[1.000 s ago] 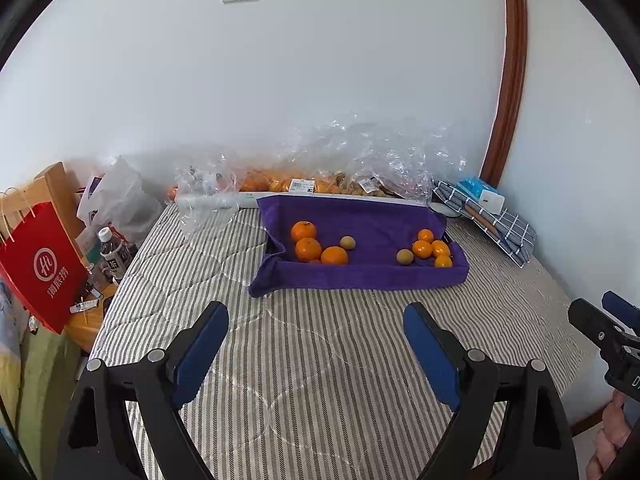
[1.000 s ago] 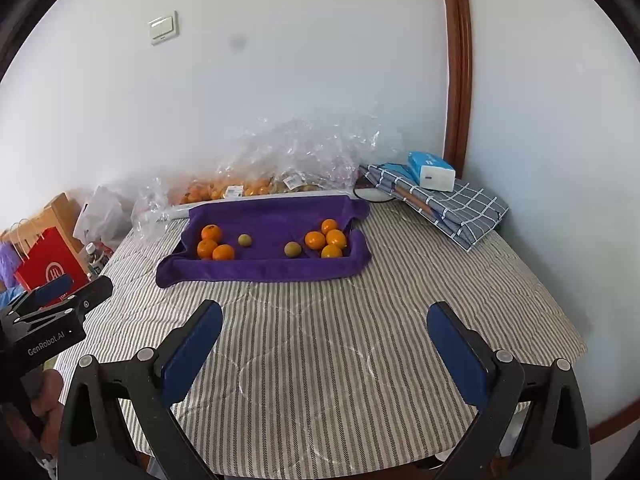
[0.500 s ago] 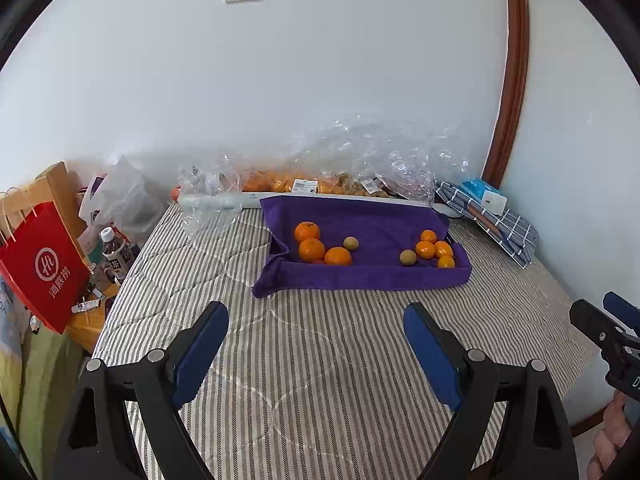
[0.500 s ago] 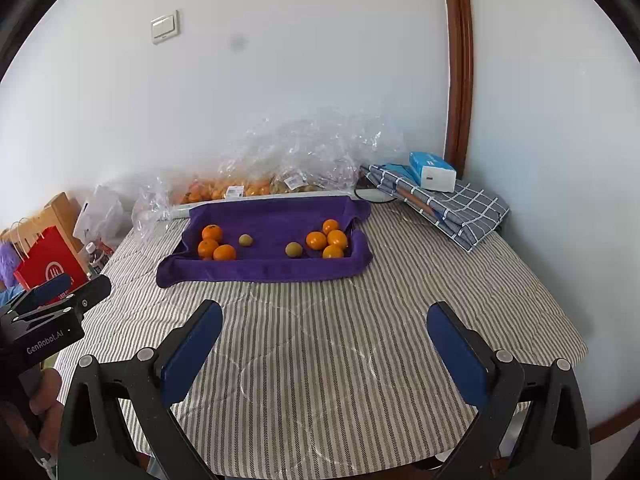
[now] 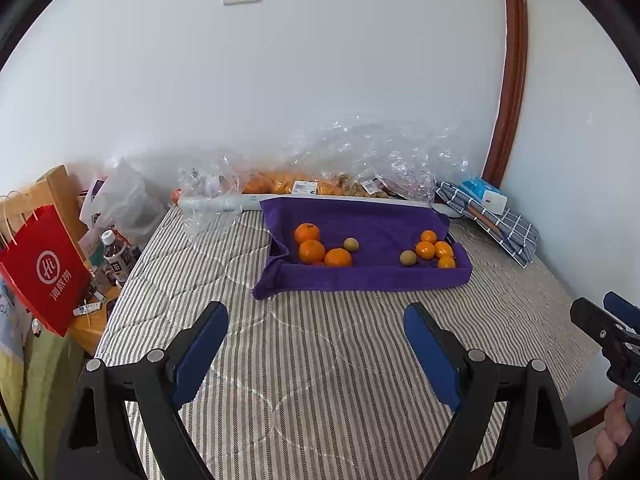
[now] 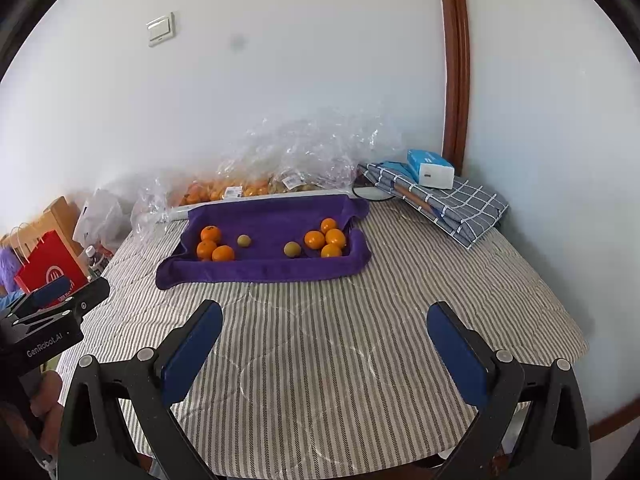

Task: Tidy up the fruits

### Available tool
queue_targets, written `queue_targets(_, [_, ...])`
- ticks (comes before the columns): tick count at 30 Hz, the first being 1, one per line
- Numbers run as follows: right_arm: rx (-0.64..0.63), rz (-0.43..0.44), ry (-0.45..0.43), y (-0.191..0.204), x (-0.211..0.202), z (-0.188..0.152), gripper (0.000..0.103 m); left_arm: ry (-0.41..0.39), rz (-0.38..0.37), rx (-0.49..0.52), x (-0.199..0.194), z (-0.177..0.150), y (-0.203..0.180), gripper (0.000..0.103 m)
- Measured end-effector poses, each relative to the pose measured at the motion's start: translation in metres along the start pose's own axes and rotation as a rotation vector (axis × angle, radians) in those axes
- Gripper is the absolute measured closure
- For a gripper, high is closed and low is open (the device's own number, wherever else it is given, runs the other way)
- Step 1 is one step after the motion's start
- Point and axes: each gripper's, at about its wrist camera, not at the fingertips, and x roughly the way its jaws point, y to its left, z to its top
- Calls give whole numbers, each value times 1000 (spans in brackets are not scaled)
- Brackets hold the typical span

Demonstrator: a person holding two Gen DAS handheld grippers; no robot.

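The left tongs [image 5: 316, 338] hang over the striped tabletop [image 5: 320, 380] with their blue pads wide apart and nothing between them. The right tongs [image 6: 325, 336] are spread wide too, and they hold nothing.

Both point down at a slant toward a purple towel [image 5: 372, 224] that lies well beyond them, near the wall. The towel's edges are turned up like a little tray.

On the left part of the towel sit three oranges [image 5: 312, 251] close together, with one small greenish-brown fruit [image 5: 351, 244] just beside them. On the right part sit four smaller oranges [image 5: 425, 249] in a bunch, and another small greenish-brown fruit [image 5: 408, 258] rests next to them. The two bunches are well apart.

Behind the towel, by the wall, are crinkly clear plastic bags [image 5: 360, 160] with more orange fruit inside. A folded blue checked cloth [image 6: 452, 204] lies at the right corner, with a small blue and white box [image 6: 430, 168] on top. A red paper bag [image 5: 44, 272] stands off the left side of the tabletop.
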Motion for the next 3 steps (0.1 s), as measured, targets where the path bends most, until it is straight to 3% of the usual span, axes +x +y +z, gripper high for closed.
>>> queue_targets(3, [2,1,2,-1,2,1,2,-5,14,1,1,1,0,14])
